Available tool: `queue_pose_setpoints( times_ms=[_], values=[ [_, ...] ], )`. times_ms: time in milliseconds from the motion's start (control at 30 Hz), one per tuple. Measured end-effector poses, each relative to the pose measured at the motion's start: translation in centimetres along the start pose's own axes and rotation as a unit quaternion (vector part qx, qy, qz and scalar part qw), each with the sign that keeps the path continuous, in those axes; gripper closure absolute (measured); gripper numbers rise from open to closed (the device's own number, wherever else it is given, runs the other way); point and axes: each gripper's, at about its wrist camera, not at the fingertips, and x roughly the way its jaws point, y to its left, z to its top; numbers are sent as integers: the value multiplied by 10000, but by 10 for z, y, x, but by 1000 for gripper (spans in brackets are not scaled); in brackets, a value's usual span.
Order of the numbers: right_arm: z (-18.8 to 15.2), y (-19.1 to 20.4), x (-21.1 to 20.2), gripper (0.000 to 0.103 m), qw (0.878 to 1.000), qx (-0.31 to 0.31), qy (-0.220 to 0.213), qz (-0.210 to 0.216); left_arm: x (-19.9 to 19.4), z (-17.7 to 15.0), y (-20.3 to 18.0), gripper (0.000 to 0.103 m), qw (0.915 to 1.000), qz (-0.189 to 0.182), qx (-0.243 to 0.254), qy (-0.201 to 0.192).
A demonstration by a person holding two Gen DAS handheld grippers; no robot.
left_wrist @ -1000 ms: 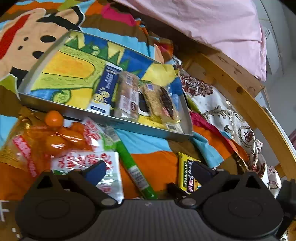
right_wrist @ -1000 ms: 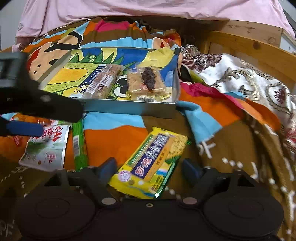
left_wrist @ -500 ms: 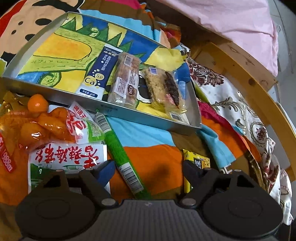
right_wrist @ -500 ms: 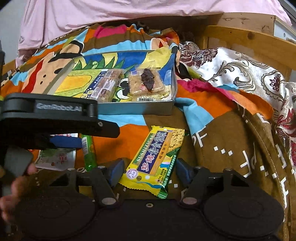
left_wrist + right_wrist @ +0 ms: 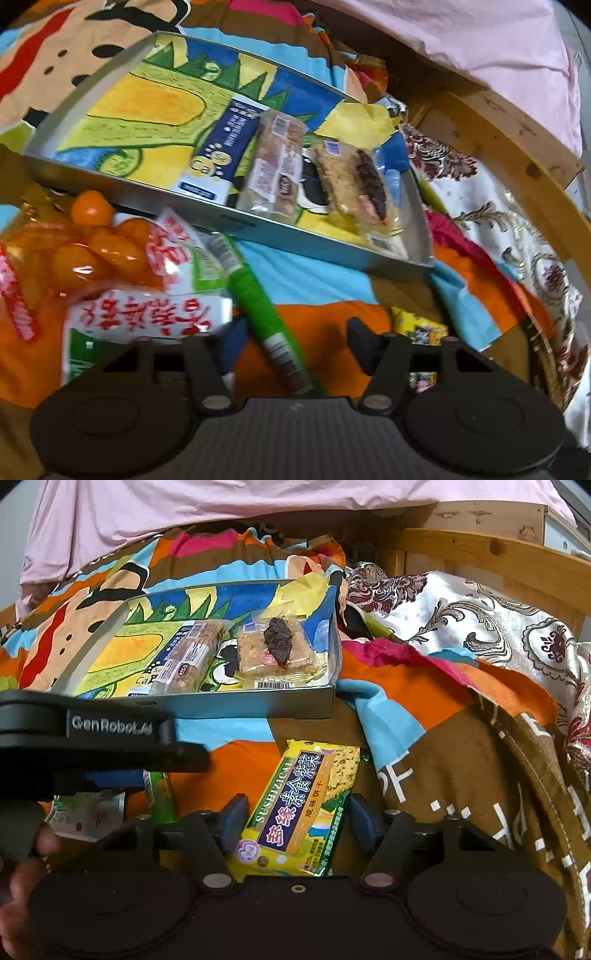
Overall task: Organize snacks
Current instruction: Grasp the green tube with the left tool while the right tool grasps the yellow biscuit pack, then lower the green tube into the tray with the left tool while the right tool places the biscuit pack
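I am closing my left gripper [image 5: 291, 341] around the green stick [image 5: 264, 314] and my right gripper [image 5: 295, 821] around the yellow cracker pack [image 5: 295, 808], neither yet pinched, both lying on the blanket [image 5: 461, 760] near the tray's [image 5: 258, 703] front edge for loading.

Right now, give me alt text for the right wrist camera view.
The right gripper is closing around a yellow snack packet lying on a colourful blanket, its pads not yet pressing. Behind it, a metal tray holds wrapped snacks, and the left gripper reaches in at the left over a green stick.
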Motion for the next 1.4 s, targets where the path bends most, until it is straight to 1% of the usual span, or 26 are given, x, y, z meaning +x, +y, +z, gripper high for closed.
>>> queue_pose_setpoints(
  times_ms=[33,67,167,233,333,433,467,533,600,633,667,867,900,1000,1067,1167,1300,1400],
  values=[
    [0,0,-1,45,10000,18,8,8,-2,0,3,59,10000,42,7,15],
    [0,-1,-2,46,10000,27,18,18,-3,0,7,68,10000,48,-18,35],
    [-2,-2,-8,46,9999,35,66,74,-11,-1,20,75,9993,-151,-290,160],
    [-3,-2,-13,46,9999,41,81,125,-16,-3,24,76,9989,-267,-259,288],
    [-4,2,-12,45,9999,-79,71,89,-18,-5,23,76,9987,-288,-27,422],
    [-3,3,-5,40,9999,-120,14,24,-13,-3,23,74,9986,-281,-189,413],
    [-4,4,-3,40,9999,-157,-6,0,-11,-2,22,72,9987,-265,-185,400],
    [-5,5,-1,40,9998,-203,-36,-35,-7,0,17,69,9991,-221,-48,348],
    [-5,5,-1,44,9998,-186,-55,-60,-6,-1,13,69,9993,-143,104,325],
    [-4,5,-1,47,9998,-176,-68,-64,-6,-1,11,70,9993,-114,182,308],
    [-4,5,-2,47,9998,-176,-72,-59,-8,-2,10,76,9992,-53,254,295],
    [-8,9,-11,50,9989,-432,-157,-101,-28,-11,3,81,9976,146,645,195],
    [-8,11,-15,50,9983,-524,-213,-114,-34,-13,1,82,9971,182,729,143],
    [-10,18,-27,51,9957,-806,-431,-157,-51,-15,-2,83,9968,123,787,94],
    [-10,22,-34,51,9937,-950,-559,-180,-59,-17,-3,83,9964,167,822,145],
    [-10,27,-46,51,9917,-1036,-749,-105,-65,-23,-5,83,9947,350,923,287],
    [-10,33,-63,51,9895,-1125,-909,-46,-59,-35,-4,84,9918,489,1038,560],
    [-12,35,-68,51,9876,-1225,-983,-61,-49,-39,-2,83,9903,521,1099,669]
  ],
)
